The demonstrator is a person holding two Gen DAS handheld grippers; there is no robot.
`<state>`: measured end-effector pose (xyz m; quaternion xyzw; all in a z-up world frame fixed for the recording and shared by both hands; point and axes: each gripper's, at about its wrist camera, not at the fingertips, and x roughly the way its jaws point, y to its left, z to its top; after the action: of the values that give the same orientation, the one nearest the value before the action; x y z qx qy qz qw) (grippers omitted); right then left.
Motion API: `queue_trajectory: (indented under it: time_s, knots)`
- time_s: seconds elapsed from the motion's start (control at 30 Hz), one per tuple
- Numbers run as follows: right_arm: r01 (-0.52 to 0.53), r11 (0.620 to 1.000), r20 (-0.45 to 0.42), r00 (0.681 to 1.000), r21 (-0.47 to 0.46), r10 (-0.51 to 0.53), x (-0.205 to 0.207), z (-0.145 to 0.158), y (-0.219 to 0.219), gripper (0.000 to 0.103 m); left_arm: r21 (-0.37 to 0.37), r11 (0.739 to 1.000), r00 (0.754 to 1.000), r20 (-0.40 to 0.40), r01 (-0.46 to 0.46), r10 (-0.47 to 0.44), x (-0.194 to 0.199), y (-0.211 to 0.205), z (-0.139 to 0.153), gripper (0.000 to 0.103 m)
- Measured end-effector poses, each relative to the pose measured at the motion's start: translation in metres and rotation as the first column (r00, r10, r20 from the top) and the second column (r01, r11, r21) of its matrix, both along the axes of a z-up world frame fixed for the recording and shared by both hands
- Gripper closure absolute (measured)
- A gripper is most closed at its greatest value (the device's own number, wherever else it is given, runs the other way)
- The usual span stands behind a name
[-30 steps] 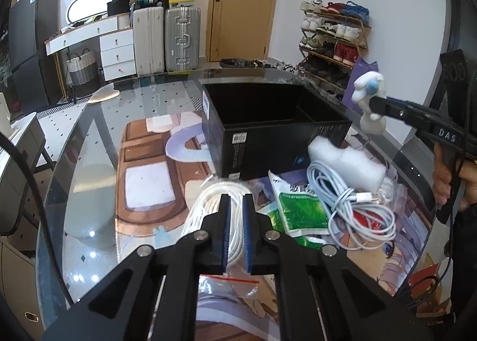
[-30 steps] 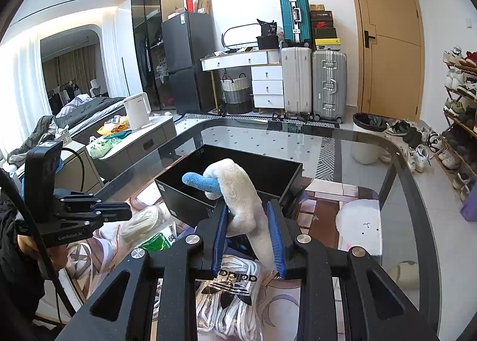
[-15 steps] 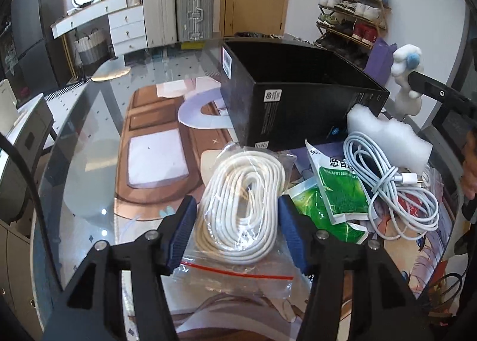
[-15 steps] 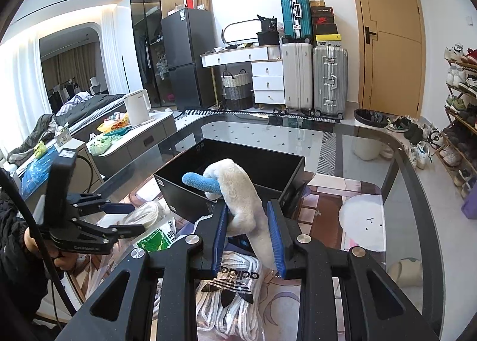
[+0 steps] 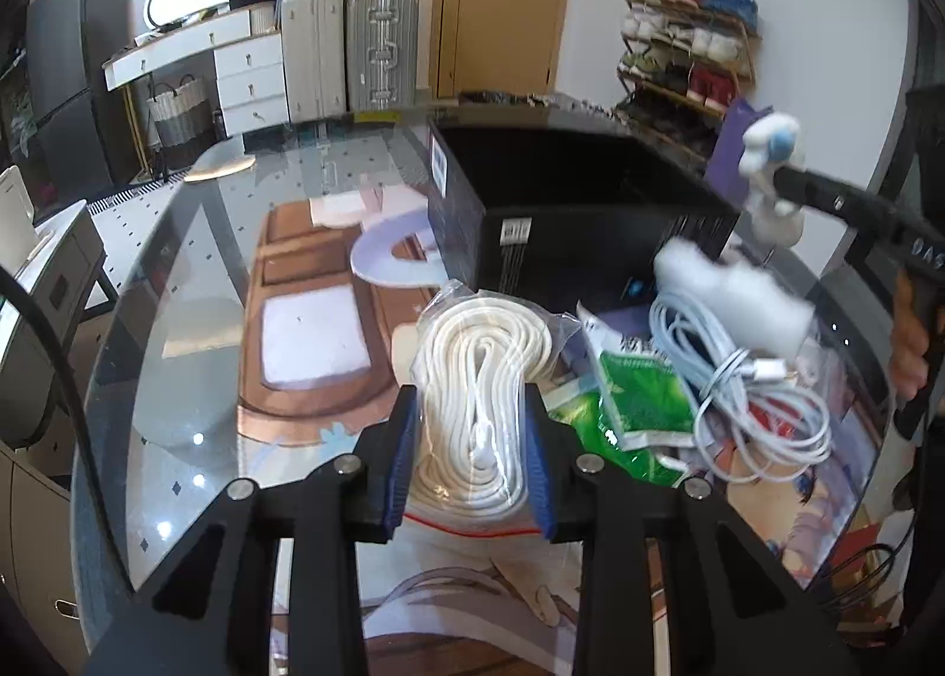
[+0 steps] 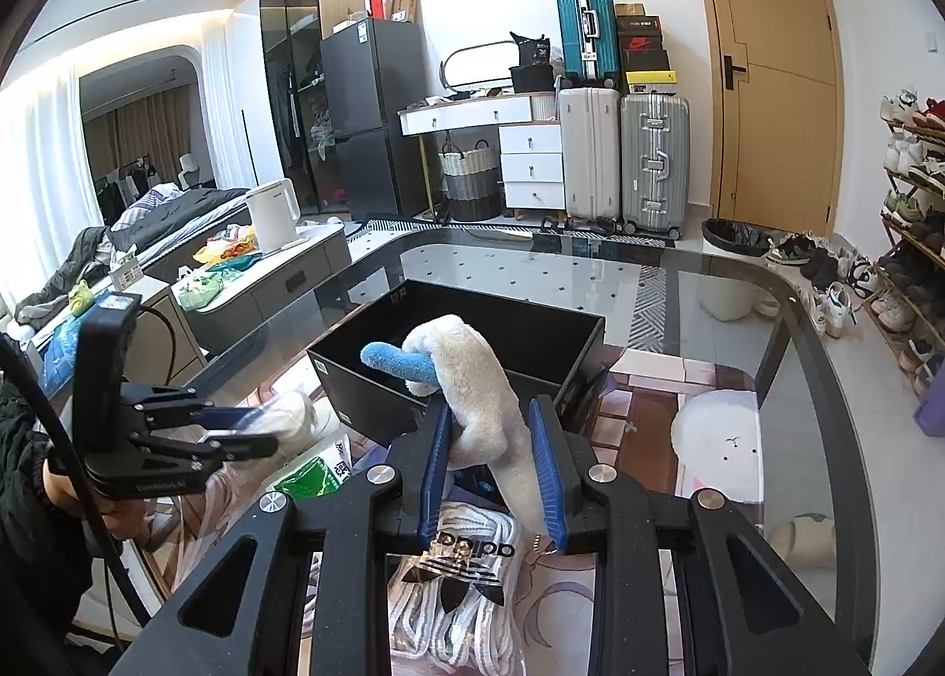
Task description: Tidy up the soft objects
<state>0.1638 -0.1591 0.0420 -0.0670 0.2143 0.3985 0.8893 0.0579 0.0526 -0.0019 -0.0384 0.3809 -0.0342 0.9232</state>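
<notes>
Left gripper [image 5: 469, 451]: angled down at the glass table [image 5: 177, 392]; its jaws are closing, and the clear zip bag of coiled white rope [image 5: 481, 381] is already pinched between the blue pads.
Right gripper [image 6: 493, 460]: tilted slightly down, held just short of the open black cardboard box [image 6: 508, 333], clamped tight on a cream plush toy with a blue limb [image 6: 472, 381].
Plush toy: kept in the air in front of the box, not inside it.
Rope bag: lying on the table, just beside the box.
Count on the table: one box, one loose white charging cable [image 5: 750, 381], one white foam block [image 5: 732, 298], green packets [image 5: 641, 404] (looks like two, hard to be sure).
Hands: one seen on each handle.
</notes>
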Motion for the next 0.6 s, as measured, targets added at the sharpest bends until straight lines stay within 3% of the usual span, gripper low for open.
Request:
queue_trajectory:
  time_s: [0.3,0.6]
  knots:
    - [0.001,0.999,-0.015,1.000,0.032,0.000,0.005,0.003,0.000,0.076,-0.066,0.998,0.993,0.116,-0.003,0.010,-0.003,0.004,0.038,0.072]
    - [-0.012,0.998,-0.063,0.998,0.068,0.016,0.020,0.008,0.011,0.076,-0.082,0.997,0.983,0.184,-0.012,0.027,0.024,-0.001,0.060,0.072]
